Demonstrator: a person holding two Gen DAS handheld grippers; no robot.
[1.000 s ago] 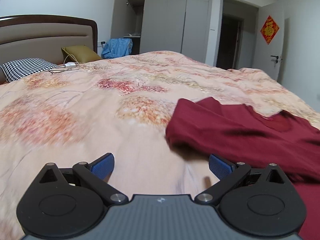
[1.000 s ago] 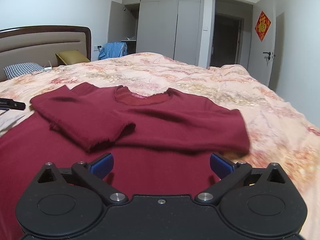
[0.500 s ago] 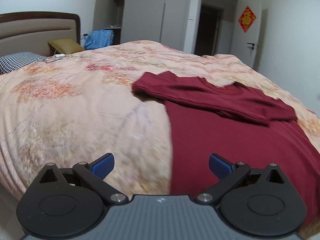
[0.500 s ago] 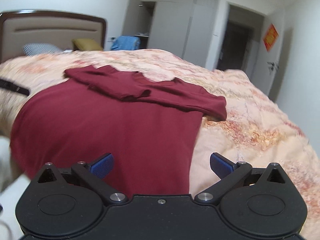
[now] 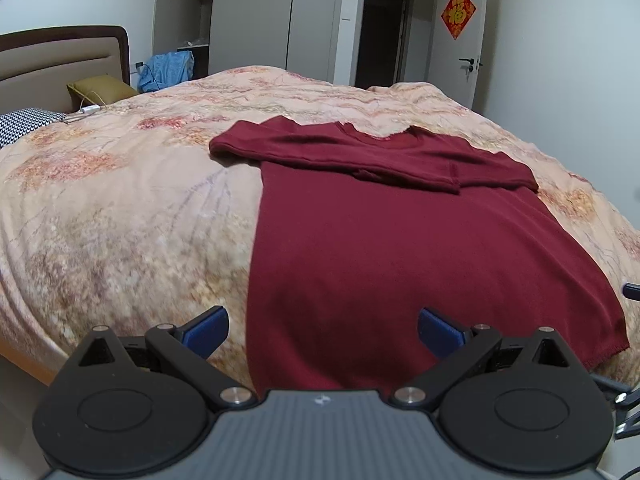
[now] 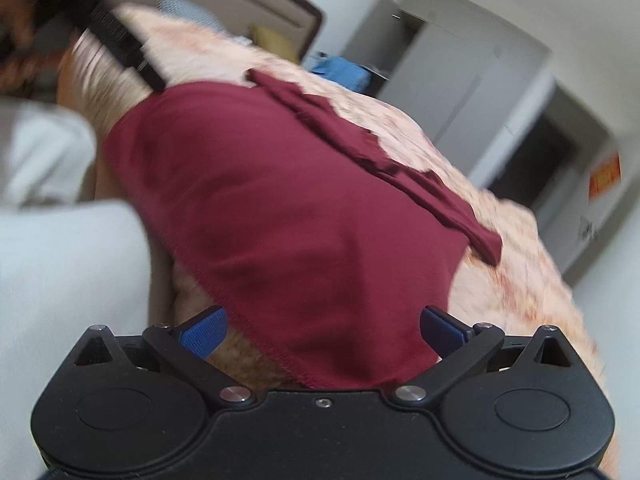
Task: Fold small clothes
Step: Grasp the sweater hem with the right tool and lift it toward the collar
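Fingers (image 5: pixel 206 326) spread wide on both grippers, empty, poised near hem of maroon shirt (image 5: pixel 400 248) (flat on bed (image 5: pixel 120 200)). Sleeves folded inward; body fold judged yet undone.

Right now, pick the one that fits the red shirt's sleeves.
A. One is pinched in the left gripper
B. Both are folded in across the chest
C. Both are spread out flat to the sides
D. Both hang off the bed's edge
B: the shirt lies flat on the bed with both sleeves folded across its upper part, and both grippers stand open and empty.
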